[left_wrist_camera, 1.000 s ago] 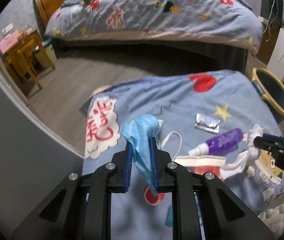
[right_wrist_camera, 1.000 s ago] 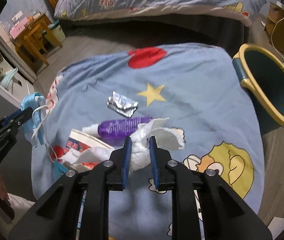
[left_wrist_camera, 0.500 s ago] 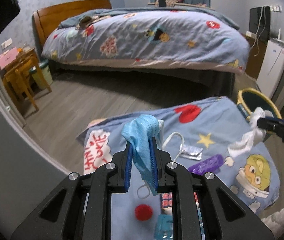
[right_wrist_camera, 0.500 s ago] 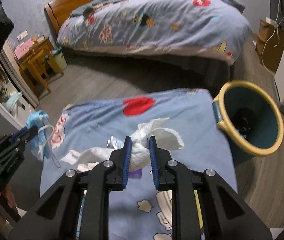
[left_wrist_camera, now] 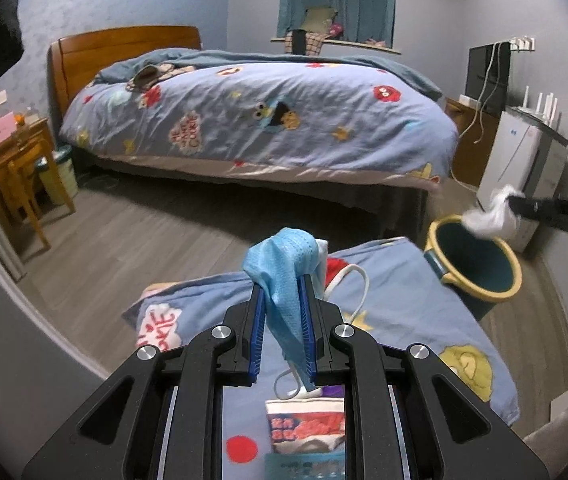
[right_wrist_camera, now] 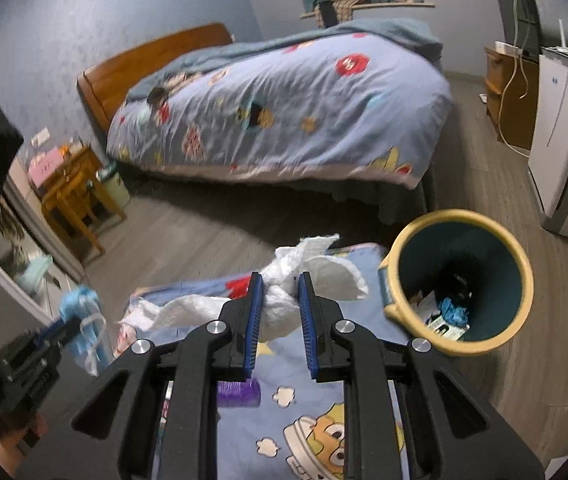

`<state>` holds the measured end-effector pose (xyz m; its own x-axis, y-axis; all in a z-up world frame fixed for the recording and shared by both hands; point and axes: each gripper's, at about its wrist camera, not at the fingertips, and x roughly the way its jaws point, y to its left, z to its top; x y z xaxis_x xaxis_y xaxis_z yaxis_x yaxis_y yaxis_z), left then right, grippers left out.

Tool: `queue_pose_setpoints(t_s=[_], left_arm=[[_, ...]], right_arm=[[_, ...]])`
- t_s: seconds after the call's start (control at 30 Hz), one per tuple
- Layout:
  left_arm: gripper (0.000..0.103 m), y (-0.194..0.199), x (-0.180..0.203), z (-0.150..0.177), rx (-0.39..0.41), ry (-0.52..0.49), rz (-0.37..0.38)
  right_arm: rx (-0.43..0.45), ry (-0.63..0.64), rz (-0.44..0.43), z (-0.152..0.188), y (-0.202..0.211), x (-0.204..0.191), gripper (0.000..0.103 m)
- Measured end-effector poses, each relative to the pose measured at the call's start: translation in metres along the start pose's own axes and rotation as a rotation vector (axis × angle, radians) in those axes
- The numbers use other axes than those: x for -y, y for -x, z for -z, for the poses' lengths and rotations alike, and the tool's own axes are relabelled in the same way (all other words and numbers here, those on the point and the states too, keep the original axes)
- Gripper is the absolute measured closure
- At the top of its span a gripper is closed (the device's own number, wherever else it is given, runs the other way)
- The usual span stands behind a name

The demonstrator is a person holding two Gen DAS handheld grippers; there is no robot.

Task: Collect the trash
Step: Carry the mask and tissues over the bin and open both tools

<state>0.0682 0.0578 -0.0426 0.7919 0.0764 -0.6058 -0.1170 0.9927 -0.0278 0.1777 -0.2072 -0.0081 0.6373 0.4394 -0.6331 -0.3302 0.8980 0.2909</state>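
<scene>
The tissue (right_wrist_camera: 284, 300) sits clamped in the right gripper (right_wrist_camera: 279, 312); only this view shows scraps at the bottom of the bin (right_wrist_camera: 460, 280), centre right. The left gripper (left_wrist_camera: 282, 328) pinches a face mask (left_wrist_camera: 284, 276); its view shows a snack packet (left_wrist_camera: 306, 424) at lower centre.

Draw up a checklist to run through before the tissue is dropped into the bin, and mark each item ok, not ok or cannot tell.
1. Right gripper shut on the white tissue: ok.
2. Left gripper shut on the blue face mask: ok.
3. Bin upright, mouth open: ok.
4. Room left in the bin: ok, only a little trash at the bottom.
5. Tissue directly over the bin mouth: not ok in the right wrist view; it sits left of the rim.
6. Tissue tail hanging free of the blanket: cannot tell.
</scene>
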Motion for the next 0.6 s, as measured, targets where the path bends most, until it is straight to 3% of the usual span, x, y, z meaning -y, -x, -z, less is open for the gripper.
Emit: queue_pose_setpoints(t_s=[0.23,0.6], left_arm=[[0.085,0.000,0.024,-0.016,0.027,-0.040,0.028],[0.085,-0.017,0.087,-0.042,0.031,-0.126,0.120]], right_arm=[[0.073,-0.048,0.000,-0.026,0.023,0.036,0.085],[0.101,-0.044,0.074,-0.048,0.016,0.076,0.085]])
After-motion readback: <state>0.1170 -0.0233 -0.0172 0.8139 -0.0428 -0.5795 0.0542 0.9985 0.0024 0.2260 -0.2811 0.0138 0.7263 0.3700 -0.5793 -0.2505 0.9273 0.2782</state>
